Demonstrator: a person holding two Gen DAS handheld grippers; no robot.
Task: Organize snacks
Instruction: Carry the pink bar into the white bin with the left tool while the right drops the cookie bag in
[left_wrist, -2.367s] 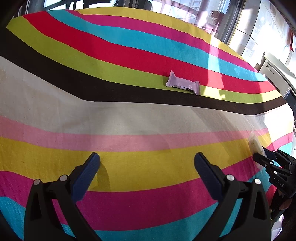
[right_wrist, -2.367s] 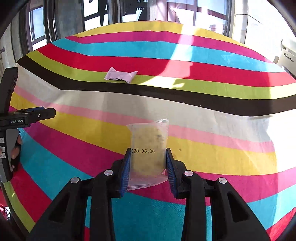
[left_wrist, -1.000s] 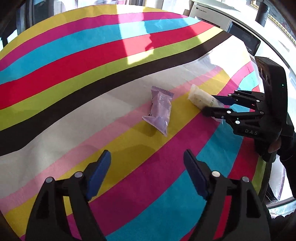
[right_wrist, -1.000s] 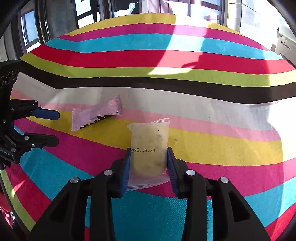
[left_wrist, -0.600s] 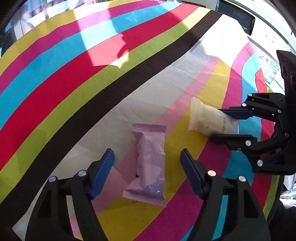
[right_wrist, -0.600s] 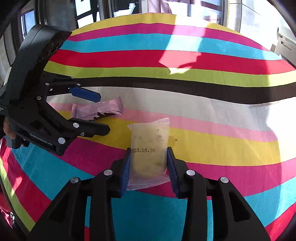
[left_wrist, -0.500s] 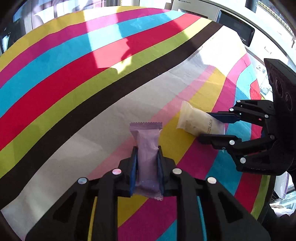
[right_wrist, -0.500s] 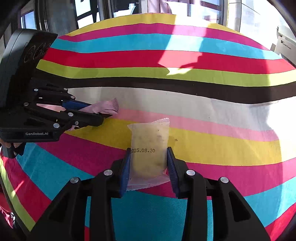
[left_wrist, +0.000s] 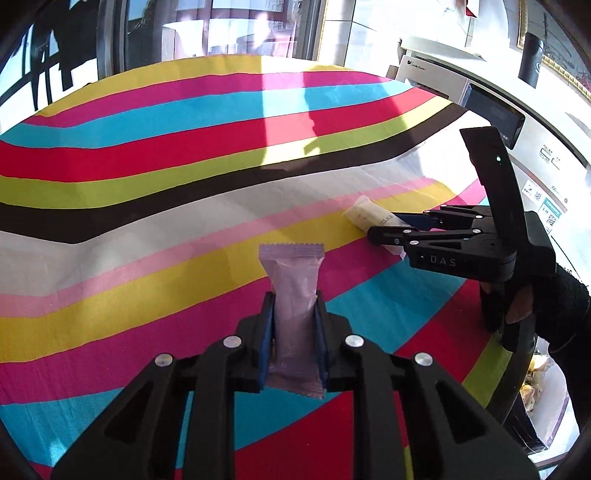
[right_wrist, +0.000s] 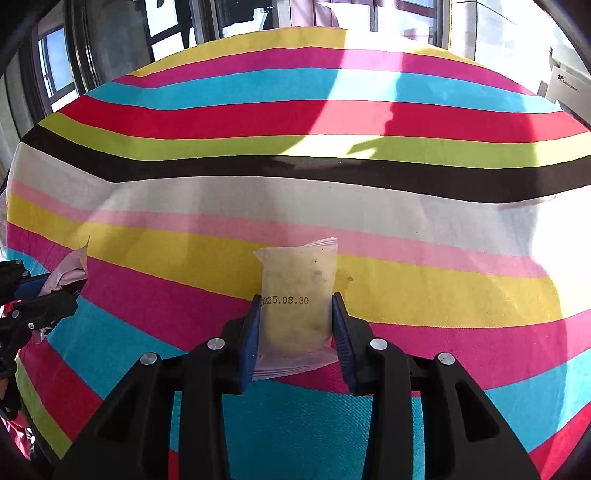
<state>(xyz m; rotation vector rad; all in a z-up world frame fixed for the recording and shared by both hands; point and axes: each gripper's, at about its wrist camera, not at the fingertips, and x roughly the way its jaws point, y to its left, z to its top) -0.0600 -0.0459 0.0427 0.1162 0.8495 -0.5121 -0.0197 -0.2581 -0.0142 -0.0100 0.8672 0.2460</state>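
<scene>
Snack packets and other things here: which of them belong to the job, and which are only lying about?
Job:
purple packet, in left gripper
yellow packet, in right gripper

Lying about:
striped cloth
white appliance

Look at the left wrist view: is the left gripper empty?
No: the left gripper is shut on a pale purple crimped-end snack wrapper, which stands between its blue pads above the striped tablecloth.

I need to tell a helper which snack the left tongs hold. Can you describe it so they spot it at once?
Look at the striped tablecloth, then at the left tongs above its pink and blue bands. Pinched between them is the purple packet, long and narrow with crimped ends. The yellowish packet in the right tongs is see-through and date-stamped instead.
</scene>
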